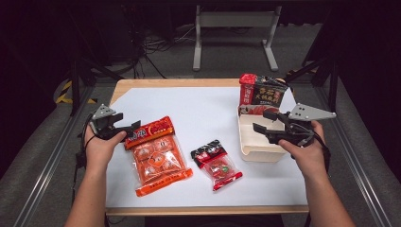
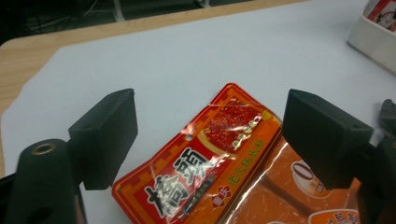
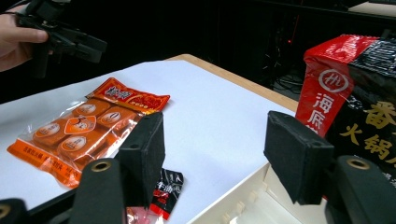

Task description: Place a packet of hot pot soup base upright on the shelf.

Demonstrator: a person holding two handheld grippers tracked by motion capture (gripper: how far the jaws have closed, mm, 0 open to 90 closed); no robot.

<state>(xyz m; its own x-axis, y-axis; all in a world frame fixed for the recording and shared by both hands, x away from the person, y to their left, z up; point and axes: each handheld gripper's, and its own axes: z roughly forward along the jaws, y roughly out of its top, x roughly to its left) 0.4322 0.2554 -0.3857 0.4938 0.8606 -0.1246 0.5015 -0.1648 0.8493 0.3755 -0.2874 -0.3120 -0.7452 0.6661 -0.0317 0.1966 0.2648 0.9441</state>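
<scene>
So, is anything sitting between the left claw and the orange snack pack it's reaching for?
Nothing visible. The left claw is open right over the orange snack pack's red header end, with only bare white table sheet around it. The small red packet lies apart, to the pack's right in the high view.

Flat orange plastic packet of round snacks (image 1: pixel 158 156), red printed header (image 2: pixel 205 154) at far end; lying face up on white sheet (image 1: pixel 208 113), left of centre.
</scene>
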